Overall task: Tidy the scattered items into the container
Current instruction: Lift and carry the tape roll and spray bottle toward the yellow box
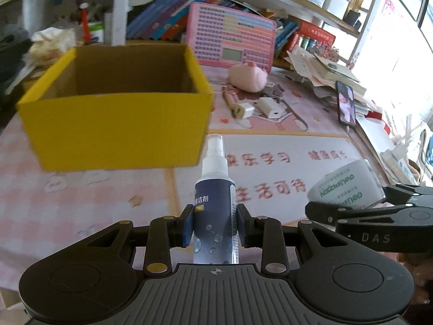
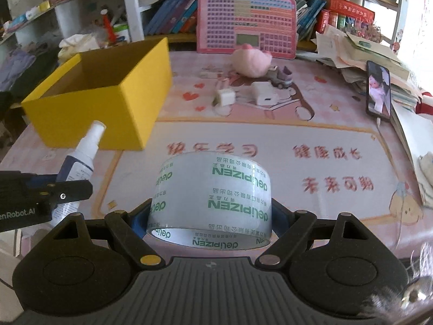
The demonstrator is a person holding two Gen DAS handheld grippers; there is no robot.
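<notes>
Two chargers (image 2: 227, 96) lie on the pink desk mat (image 2: 270, 140) beneath crowded bookshelves (image 2: 189, 10).

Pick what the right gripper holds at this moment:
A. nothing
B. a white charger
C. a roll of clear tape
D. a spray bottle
C: in the right wrist view the right gripper has its pads on both sides of the roll of clear tape; the spray bottle sits in the left gripper.

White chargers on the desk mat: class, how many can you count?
2: a small cube charger and a larger flat charger, side by side before the pink plush. Clutter may hide others.
</notes>
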